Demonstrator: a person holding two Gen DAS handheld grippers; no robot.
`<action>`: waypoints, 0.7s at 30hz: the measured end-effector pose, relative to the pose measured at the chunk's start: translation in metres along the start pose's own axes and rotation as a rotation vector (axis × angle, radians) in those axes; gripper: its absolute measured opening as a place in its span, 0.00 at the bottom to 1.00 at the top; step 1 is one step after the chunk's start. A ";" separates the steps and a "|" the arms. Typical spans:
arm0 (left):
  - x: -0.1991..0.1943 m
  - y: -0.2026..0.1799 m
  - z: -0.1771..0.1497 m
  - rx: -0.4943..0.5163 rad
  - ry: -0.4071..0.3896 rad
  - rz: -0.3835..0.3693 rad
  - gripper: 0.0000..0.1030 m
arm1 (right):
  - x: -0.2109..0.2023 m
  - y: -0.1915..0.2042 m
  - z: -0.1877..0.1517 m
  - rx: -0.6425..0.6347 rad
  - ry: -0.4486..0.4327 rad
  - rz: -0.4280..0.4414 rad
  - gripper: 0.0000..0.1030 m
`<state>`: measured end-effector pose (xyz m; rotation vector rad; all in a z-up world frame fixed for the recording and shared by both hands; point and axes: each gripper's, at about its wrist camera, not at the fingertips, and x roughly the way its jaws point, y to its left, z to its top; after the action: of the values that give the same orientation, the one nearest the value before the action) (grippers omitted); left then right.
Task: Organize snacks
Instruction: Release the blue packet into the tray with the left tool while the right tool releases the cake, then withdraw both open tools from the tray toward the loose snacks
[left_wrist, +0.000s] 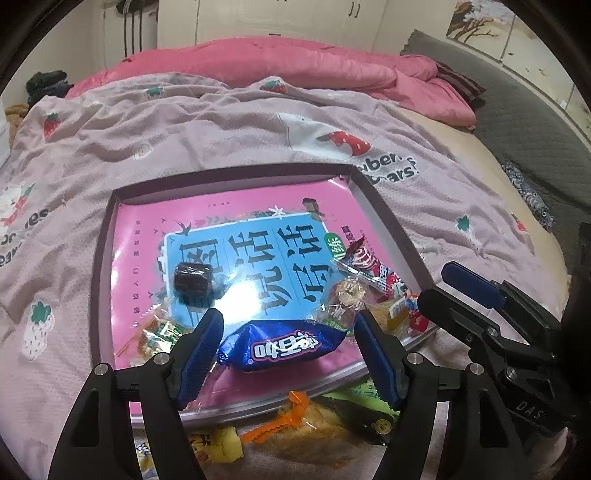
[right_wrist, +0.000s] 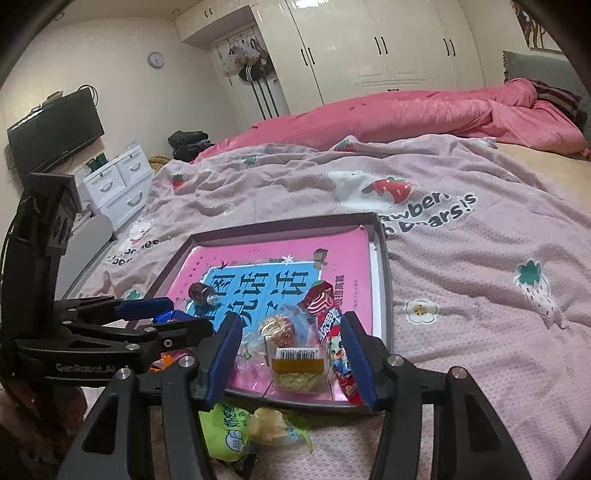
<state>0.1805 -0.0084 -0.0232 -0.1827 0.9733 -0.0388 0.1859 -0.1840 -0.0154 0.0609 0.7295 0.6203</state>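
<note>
Several snacks already sit in the tray, so approx half done. L to R: green-orange packet at near-left corner, dark candy mid-left, blue packet at near edge, between left gripper jaws, open, pads not pressing. Right gripper open over near-right pile, nothing held. Loose snacks on bedspread outside near edge remain; grippers crowd each other.

Bed in strawberry blanket, tray, loose snack packets
</note>
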 end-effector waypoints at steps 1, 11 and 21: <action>-0.003 0.000 0.000 0.001 -0.003 -0.003 0.73 | -0.001 -0.001 0.000 0.001 -0.003 -0.001 0.54; -0.032 0.007 0.006 -0.020 -0.061 0.003 0.73 | -0.017 0.003 0.005 0.005 -0.059 0.025 0.63; -0.060 0.013 0.010 -0.024 -0.115 0.012 0.73 | -0.031 0.009 0.009 -0.010 -0.086 0.022 0.65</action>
<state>0.1544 0.0122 0.0295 -0.1995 0.8602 -0.0055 0.1687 -0.1921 0.0127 0.0862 0.6431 0.6384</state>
